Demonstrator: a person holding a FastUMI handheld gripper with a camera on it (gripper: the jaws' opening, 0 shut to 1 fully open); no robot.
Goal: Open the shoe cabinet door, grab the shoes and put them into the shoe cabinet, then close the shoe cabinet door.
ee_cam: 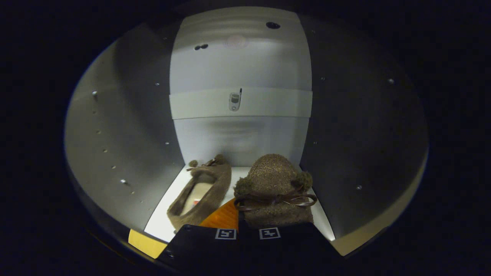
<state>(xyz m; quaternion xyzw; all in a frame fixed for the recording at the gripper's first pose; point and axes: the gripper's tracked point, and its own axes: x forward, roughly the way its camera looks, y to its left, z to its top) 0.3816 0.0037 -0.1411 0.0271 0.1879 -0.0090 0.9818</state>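
I am looking into the open shoe cabinet (126,126), with its pale back wall (241,61) straight ahead. One brown fuzzy slipper (203,191) lies on the white cabinet floor (168,218), ahead of my left finger, toe toward the back. The second brown slipper (274,184), with pom-poms and a ribbon bow, sits just ahead of my right finger, raised at its heel end. My gripper (247,234) has its fingers drawn close together, pinching the heel edge of this second slipper.
Grey side walls (364,126) with small peg holes close in on both sides. A pale crossbar (268,102) with a small fitting runs across the back wall. An orange patch (224,218) shows between the slippers, near the fingers.
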